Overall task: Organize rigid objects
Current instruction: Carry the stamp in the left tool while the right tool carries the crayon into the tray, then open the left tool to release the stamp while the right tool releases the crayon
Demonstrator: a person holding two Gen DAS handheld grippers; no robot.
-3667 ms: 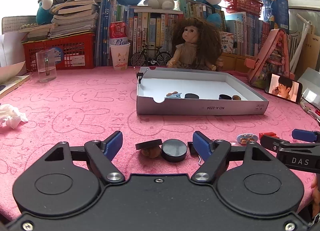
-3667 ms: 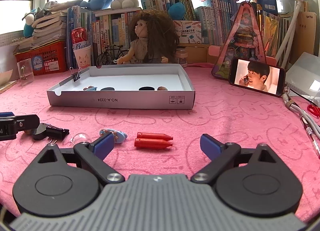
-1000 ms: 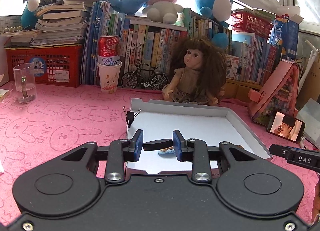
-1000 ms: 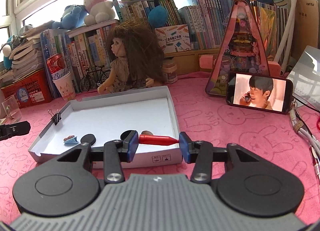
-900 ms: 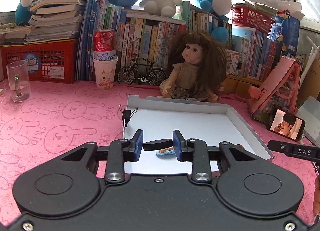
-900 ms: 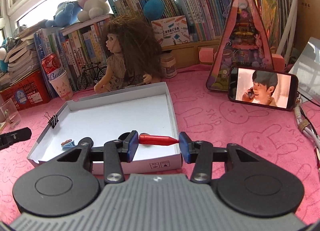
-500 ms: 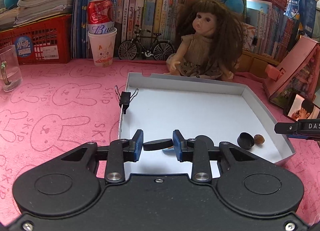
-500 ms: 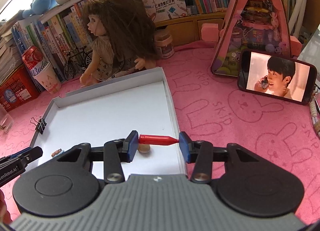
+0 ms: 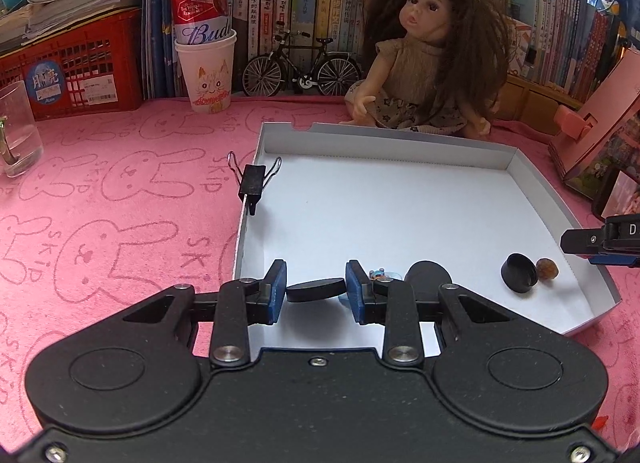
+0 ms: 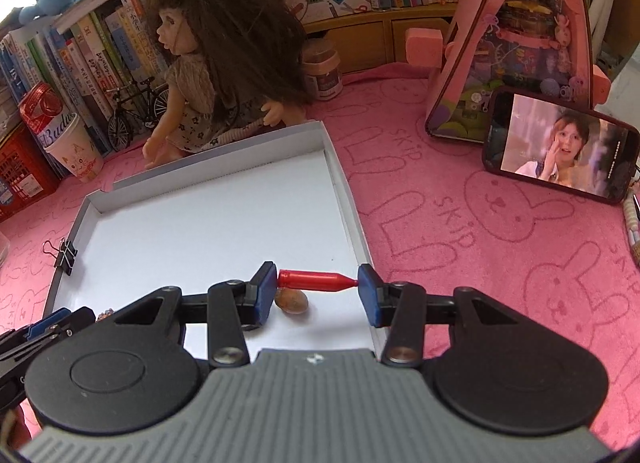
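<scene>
My left gripper is shut on a flat black disc, held edge to edge above the near left part of the white box lid. On the lid floor lie another black disc, a small blue clip, a black cap and a brown nut. My right gripper is shut on a red crayon, gripped end to end over the lid's near right corner. A brown nut lies just below the crayon.
A black binder clip grips the lid's left wall. A doll sits behind the lid, with a toy bicycle, a paper cup with a can and books behind. A phone stands to the right, a glass at left.
Both grippers moved forward over the lid and tilted further down, each keeping its object. The lid and its contents now fill more of both views.
</scene>
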